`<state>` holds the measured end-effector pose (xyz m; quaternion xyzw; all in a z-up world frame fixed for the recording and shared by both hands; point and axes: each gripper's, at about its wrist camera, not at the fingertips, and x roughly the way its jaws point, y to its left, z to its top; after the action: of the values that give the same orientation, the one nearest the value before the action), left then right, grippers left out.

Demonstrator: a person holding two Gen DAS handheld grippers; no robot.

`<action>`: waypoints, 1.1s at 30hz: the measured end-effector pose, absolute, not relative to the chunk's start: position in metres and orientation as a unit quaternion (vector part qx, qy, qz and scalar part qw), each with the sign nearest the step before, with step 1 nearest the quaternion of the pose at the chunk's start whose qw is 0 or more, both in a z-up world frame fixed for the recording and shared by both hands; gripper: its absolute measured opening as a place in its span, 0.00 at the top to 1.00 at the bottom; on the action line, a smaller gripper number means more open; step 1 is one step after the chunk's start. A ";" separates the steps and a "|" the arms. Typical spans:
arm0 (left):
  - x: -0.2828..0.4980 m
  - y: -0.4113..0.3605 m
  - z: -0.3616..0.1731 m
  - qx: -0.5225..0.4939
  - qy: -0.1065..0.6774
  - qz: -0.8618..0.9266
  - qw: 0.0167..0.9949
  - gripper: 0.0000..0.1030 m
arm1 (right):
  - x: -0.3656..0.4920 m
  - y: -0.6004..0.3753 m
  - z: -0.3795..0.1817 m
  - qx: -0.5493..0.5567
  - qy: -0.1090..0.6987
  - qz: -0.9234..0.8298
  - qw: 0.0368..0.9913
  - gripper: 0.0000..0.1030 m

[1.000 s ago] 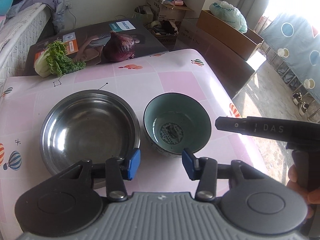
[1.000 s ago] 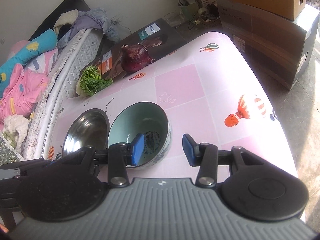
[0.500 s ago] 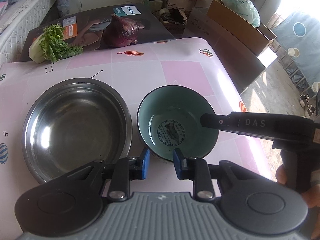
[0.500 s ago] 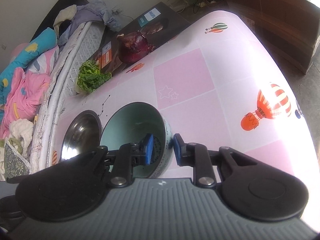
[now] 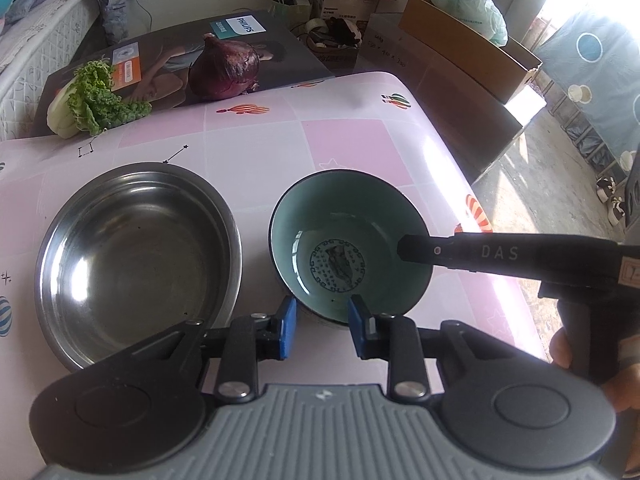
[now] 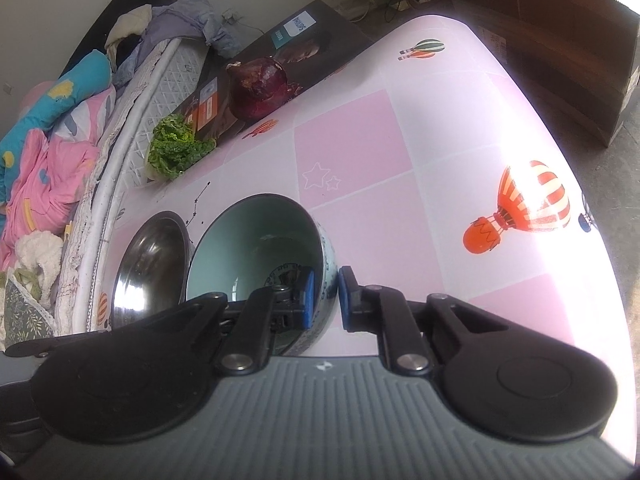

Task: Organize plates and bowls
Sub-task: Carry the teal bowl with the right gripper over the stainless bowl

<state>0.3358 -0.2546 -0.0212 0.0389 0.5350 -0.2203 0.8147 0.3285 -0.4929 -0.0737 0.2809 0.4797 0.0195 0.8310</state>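
Closest in the right wrist view, the right tool point(image 6: 323, 296) pinches the near wall of the ceramic bowl point(image 6: 256, 248), one blue pad inside and one outside; the tool's body hides the bowl's lower near side. In the left wrist view that tool reaches in from the right, level over the bowl's rim, and its fingertips are hard to make out there. The person's hand point(image 5: 568, 354) on its grip is cut off at the frame edge. The left tool point(image 5: 322, 330) hovers spread before the bowl, touching nothing. The bowl sits on the pink desk point(image 5: 344, 148) just right of the steel bowl point(image 5: 138, 256), apart from it. Farther back lie greens point(image 5: 94, 100) and a red onion point(image 5: 224, 68) on a box point(image 5: 176, 56).
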 end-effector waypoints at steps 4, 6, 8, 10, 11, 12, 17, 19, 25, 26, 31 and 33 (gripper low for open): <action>0.330 -0.261 -0.021 0.044 0.534 -0.234 0.811 0.73 | 0.319 -0.499 -0.075 0.280 0.484 0.015 0.829 0.88; 0.326 -0.266 -0.021 0.046 0.534 -0.244 0.808 0.72 | 0.313 -0.503 -0.076 0.282 0.486 0.012 0.827 0.88; 0.321 -0.271 -0.022 0.050 0.534 -0.256 0.804 0.73 | 0.309 -0.507 -0.077 0.284 0.487 0.010 0.826 0.89; 0.317 -0.275 -0.023 0.053 0.535 -0.265 0.801 0.73 | 0.304 -0.510 -0.077 0.284 0.487 0.007 0.826 0.89; 0.316 -0.275 -0.023 0.054 0.533 -0.268 0.801 0.73 | 0.302 -0.512 -0.078 0.286 0.487 0.006 0.825 0.89; 0.315 -0.275 -0.022 0.054 0.531 -0.270 0.801 0.73 | 0.301 -0.514 -0.078 0.288 0.487 0.004 0.824 0.89; 0.317 -0.264 -0.016 0.042 0.517 -0.263 0.813 0.72 | 0.299 -0.518 -0.073 0.294 0.482 0.001 0.825 0.88; 0.321 -0.258 -0.014 0.034 0.516 -0.255 0.817 0.72 | 0.301 -0.517 -0.072 0.294 0.482 -0.001 0.825 0.88; 0.340 -0.250 -0.018 0.013 0.529 -0.235 0.815 0.71 | 0.302 -0.521 -0.074 0.308 0.481 0.000 0.821 0.86; 0.341 -0.251 -0.020 0.013 0.532 -0.235 0.814 0.70 | 0.303 -0.521 -0.075 0.311 0.480 0.000 0.820 0.86; 0.346 -0.260 -0.029 0.015 0.545 -0.237 0.804 0.70 | 0.305 -0.522 -0.080 0.320 0.480 -0.003 0.817 0.85; 0.347 -0.263 -0.030 0.012 0.547 -0.242 0.801 0.69 | 0.305 -0.521 -0.080 0.316 0.480 -0.002 0.818 0.85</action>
<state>0.3465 -0.2635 -0.0303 0.0122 0.5472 -0.2421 0.8011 0.3055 -0.5207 -0.0804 0.3164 0.4796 -0.0025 0.8184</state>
